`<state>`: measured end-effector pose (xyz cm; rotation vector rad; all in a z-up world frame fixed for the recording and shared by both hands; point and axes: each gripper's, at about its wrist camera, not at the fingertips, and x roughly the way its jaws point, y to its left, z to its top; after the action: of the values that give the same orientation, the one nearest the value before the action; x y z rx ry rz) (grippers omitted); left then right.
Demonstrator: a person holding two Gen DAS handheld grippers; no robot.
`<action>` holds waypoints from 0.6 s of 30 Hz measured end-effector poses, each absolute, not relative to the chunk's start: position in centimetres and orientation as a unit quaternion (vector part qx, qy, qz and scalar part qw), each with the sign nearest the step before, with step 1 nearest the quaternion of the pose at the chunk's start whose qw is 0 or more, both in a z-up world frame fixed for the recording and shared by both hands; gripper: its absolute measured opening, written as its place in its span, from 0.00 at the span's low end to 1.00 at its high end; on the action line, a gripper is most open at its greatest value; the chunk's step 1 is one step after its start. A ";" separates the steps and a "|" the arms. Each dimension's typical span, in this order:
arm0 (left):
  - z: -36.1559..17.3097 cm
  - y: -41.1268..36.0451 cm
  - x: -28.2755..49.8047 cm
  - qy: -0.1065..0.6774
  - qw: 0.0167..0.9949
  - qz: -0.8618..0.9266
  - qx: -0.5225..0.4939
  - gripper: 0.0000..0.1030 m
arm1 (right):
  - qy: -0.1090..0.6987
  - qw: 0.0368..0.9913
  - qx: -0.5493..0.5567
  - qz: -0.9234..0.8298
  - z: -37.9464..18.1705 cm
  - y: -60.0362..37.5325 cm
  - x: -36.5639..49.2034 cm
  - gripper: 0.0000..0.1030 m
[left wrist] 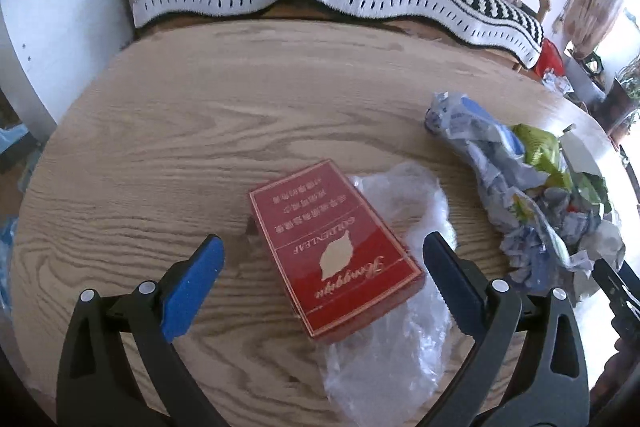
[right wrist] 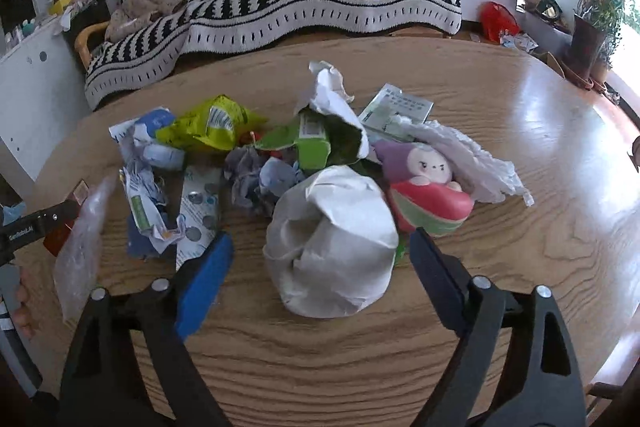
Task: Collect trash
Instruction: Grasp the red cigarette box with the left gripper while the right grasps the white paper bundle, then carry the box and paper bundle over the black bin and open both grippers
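In the left wrist view my left gripper (left wrist: 322,251) is open, its jaws on either side of a red cigarette box (left wrist: 334,251) that lies on clear crumpled plastic (left wrist: 396,307) on the round wooden table (left wrist: 160,131). A heap of crumpled wrappers (left wrist: 516,187) lies to the right. In the right wrist view my right gripper (right wrist: 322,247) is open around a crumpled white paper ball (right wrist: 332,247). Behind it lie a pink and purple toy (right wrist: 424,187), green and yellow wrappers (right wrist: 212,125), white tissue (right wrist: 472,155) and blue printed paper (right wrist: 160,187). The left gripper (right wrist: 36,223) shows at the left edge.
A bench with a black-and-white striped blanket (right wrist: 300,7) stands behind the table (right wrist: 520,227). A red bag (right wrist: 496,19) and potted plants (right wrist: 592,27) are on the floor at the right. A white cabinet (left wrist: 48,39) stands to the left.
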<state>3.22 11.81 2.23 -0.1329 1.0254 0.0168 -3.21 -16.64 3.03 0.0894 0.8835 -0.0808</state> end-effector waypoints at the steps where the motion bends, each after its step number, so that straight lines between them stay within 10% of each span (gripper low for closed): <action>1: 2.0 12.1 3.3 0.496 0.865 0.002 -0.077 0.82 | 0.429 0.902 0.042 -0.037 2.8 -16.6 -3.2 0.71; 3: 1.6 12.8 3.1 0.501 0.859 -0.010 -0.104 0.69 | 0.431 0.900 0.042 -0.040 2.6 -16.7 -3.1 0.62; 18: 4.6 14.3 0.8 0.440 0.890 -0.014 -0.119 0.66 | 0.381 0.921 0.075 -0.023 4.6 -17.0 -4.1 0.58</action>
<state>0.75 14.32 4.56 -0.2467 0.9146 -0.0288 -4.14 -16.98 4.60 0.1537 0.7828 -0.0483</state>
